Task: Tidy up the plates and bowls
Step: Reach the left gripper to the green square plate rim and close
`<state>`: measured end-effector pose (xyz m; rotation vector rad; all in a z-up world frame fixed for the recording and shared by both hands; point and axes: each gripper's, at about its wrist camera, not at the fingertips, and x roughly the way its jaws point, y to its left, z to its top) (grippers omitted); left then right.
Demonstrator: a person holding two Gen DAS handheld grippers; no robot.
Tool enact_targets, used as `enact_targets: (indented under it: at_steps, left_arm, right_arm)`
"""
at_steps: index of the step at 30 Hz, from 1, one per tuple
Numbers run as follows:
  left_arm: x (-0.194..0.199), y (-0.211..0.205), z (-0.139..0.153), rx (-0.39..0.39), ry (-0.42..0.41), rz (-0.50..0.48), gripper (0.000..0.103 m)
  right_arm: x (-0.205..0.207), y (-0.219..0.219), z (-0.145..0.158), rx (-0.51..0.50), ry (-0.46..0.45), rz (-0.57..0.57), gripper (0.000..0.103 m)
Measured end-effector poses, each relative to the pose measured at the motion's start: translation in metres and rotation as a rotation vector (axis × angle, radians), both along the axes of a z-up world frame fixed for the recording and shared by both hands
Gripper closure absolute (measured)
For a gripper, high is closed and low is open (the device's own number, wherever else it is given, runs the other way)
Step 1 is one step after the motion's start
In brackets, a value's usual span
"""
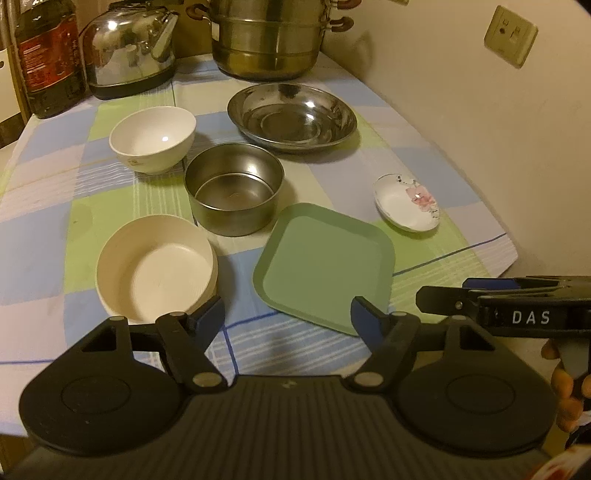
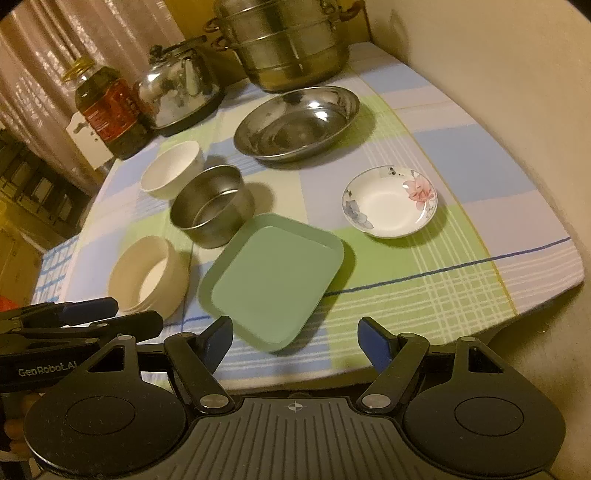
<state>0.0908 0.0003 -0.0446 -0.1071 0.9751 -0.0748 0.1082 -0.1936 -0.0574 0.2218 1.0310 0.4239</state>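
Note:
On the checked tablecloth lie a green square plate [image 1: 325,262] [image 2: 273,280], a cream bowl [image 1: 157,267] [image 2: 151,280], a steel bowl [image 1: 234,188] [image 2: 212,208], a white bowl [image 1: 153,138] [image 2: 171,173], a wide steel dish [image 1: 291,116] [image 2: 297,123] and a small flowered dish [image 1: 406,203] [image 2: 389,201]. My left gripper [image 1: 288,319] is open and empty, just short of the green plate and cream bowl. My right gripper [image 2: 295,338] is open and empty at the table's near edge, in front of the green plate; it shows in the left wrist view [image 1: 517,306].
At the back stand a steel steamer pot [image 1: 269,37] [image 2: 291,44], a kettle [image 1: 129,48] [image 2: 181,85] and an oil bottle [image 1: 48,55] [image 2: 110,110]. A wall [image 1: 461,92] runs along the table's right side with a socket [image 1: 511,35]. The table edge [image 2: 535,299] is near right.

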Motion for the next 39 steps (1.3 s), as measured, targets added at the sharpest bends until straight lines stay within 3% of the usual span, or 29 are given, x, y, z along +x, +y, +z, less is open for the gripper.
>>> enact_targets:
  at_steps: [2,6,12,18,26,28,31,39]
  left_arm:
    - [0.007,0.0,-0.004,0.007,0.006,-0.007,0.03]
    - [0.02,-0.001,-0.011,0.008,0.017,-0.023,0.031]
    - [0.039,-0.002,-0.019,0.011,0.026,-0.046,0.032]
    - [0.054,-0.002,-0.027,0.017,0.035,-0.066,0.032]
    - [0.07,-0.001,-0.039,0.03,0.047,-0.093,0.04]
    - [0.073,0.0,-0.041,0.032,0.046,-0.101,0.042]
    - [0.077,0.0,-0.045,0.037,0.048,-0.112,0.048]
    - [0.086,0.001,-0.059,0.044,0.08,-0.136,0.063]
  right_arm:
    - [0.003,0.001,-0.006,0.009,-0.002,-0.007,0.028]
    - [0.014,0.003,-0.019,0.031,0.019,-0.02,0.045]
    - [0.029,0.005,-0.037,0.056,0.061,-0.049,0.058]
    - [0.039,0.01,-0.05,0.056,0.095,-0.063,0.064]
    - [0.05,0.015,-0.064,0.026,0.111,-0.073,0.074]
    - [0.052,0.015,-0.064,0.022,0.104,-0.074,0.079]
    - [0.056,0.014,-0.066,-0.001,0.095,-0.062,0.094]
    - [0.063,0.008,-0.064,-0.056,0.046,-0.002,0.095]
